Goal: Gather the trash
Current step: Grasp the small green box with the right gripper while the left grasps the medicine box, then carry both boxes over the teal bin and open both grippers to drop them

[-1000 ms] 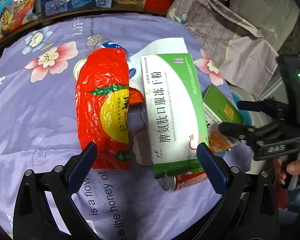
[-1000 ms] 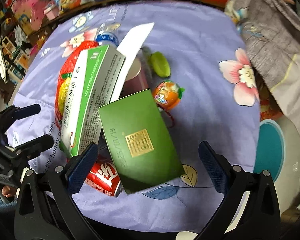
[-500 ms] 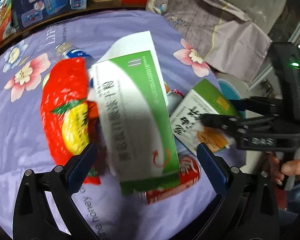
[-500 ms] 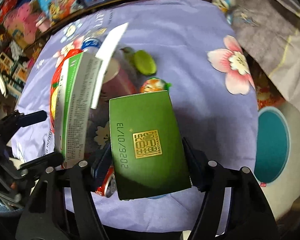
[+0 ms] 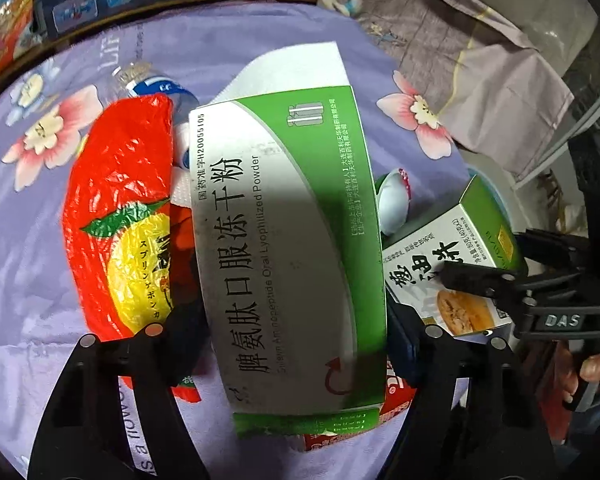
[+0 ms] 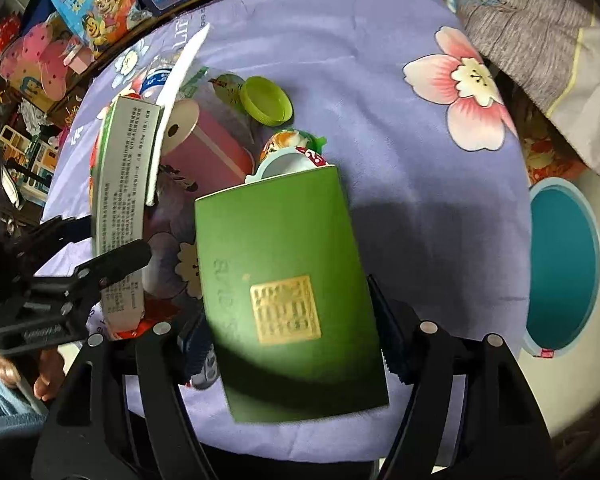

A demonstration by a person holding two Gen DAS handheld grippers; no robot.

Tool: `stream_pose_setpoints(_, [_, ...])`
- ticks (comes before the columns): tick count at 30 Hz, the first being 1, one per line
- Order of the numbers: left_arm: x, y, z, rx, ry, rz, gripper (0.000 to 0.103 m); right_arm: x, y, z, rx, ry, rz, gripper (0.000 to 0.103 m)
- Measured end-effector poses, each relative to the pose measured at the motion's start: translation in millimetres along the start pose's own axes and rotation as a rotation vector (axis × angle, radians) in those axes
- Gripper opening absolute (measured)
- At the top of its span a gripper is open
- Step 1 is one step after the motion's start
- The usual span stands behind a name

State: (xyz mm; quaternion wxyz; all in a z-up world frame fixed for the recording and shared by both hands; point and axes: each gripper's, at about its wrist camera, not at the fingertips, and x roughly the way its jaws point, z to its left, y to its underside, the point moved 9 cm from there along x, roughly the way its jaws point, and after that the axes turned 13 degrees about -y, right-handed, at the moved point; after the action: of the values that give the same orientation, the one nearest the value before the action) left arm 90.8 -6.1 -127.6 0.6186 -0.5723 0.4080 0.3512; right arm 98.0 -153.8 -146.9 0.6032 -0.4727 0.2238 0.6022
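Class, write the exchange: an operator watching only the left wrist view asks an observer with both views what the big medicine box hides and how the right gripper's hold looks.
Operator: What lies behind the medicine box?
Observer: A lime-green bottle cap on the purple cloth, beyond a pink roll.
Operator: Is the right gripper holding the green box squarely?
Observer: Yes, shut on it, one pad on each long side.
Operator: And the white bin?
Observer: Its teal mouth is uncovered, just right of the cloth.
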Motion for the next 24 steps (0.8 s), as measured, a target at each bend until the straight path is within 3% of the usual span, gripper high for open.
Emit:
stream_pose_setpoints(2, [-6.7, -1.0, -0.3, 0.002, -0.009, -0.013, 0.075, -2.8, -1.6, 3.4, -0.018, -0.004, -0.027, 0.061])
stream_pose_setpoints(7, [-36.6, -12.1, -2.2, 0.028, -0.013, -0.074, 0.075, -38.6, -12.1, 5.6, 0.004, -0.073, -0.121, 0.06])
stream_pose_setpoints(11, [-55.9, -24.4, -18.8, 0.061, 0.008, -0.118, 0.075, -72.8, -19.9, -4.9, 0.031, -0.076, -0.201, 0.06])
stream_pose_setpoints(18, [-66.1, -51.2, -92.1, 0.215, 0.063, -0.153, 0.075, -144.4, -9.1, -84.4, 0.169, 0.025, -0.349, 0.06])
stream_pose_setpoints(24, [-49.4, -67.3, -171.7, 0.339, 0.135, -0.137, 0.075, -185.2, 21.2, -186.4, 0.361, 0.111, -0.44, 0.061])
